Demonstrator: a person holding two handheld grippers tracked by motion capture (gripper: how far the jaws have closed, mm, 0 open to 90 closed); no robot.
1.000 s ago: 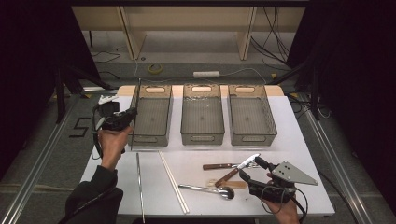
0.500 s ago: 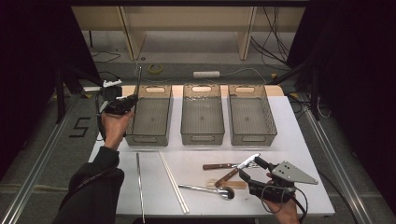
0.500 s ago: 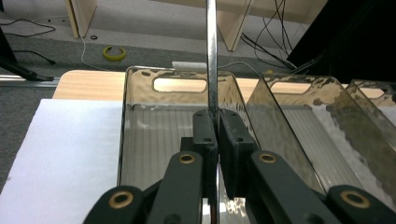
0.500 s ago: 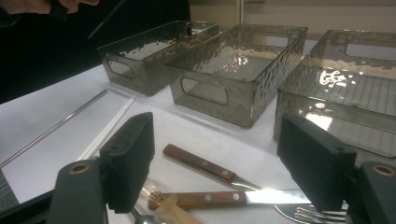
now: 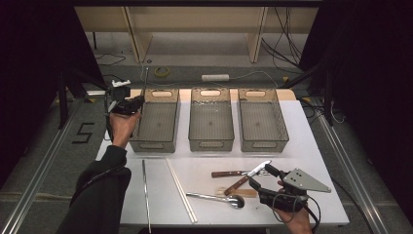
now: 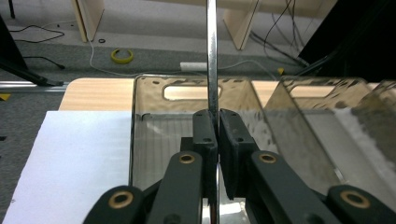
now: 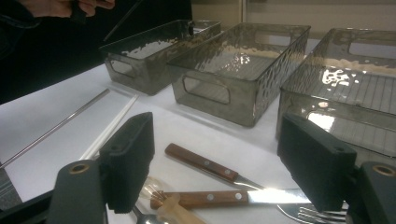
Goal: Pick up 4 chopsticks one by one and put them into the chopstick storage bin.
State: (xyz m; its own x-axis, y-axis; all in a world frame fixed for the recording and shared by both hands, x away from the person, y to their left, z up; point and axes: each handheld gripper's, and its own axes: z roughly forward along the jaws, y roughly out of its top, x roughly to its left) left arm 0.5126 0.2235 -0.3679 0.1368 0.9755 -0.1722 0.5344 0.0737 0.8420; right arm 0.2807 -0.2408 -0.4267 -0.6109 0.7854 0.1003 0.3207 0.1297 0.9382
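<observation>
Now your left gripper (image 6: pixel 217 135) has its jaws clamped tight on a thin metal rod (image 6: pixel 211 56), which runs straight up from between the pads, over the leftmost clear bin (image 6: pixel 154 140). Your right gripper (image 7: pixel 224 158) stands wide open with nothing held; just beyond and below its pads lie two wooden-handled knives (image 7: pixel 201 165) on the white table (image 7: pixel 56 116).

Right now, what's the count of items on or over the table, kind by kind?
Clear bins: 3
Metal rods: 2 (one on the table, one held over the left bin)
White sticks: 2
Wooden-handled cutlery: 2
Metal spoon: 1
Pale wooden piece: 1
Total: 11
</observation>
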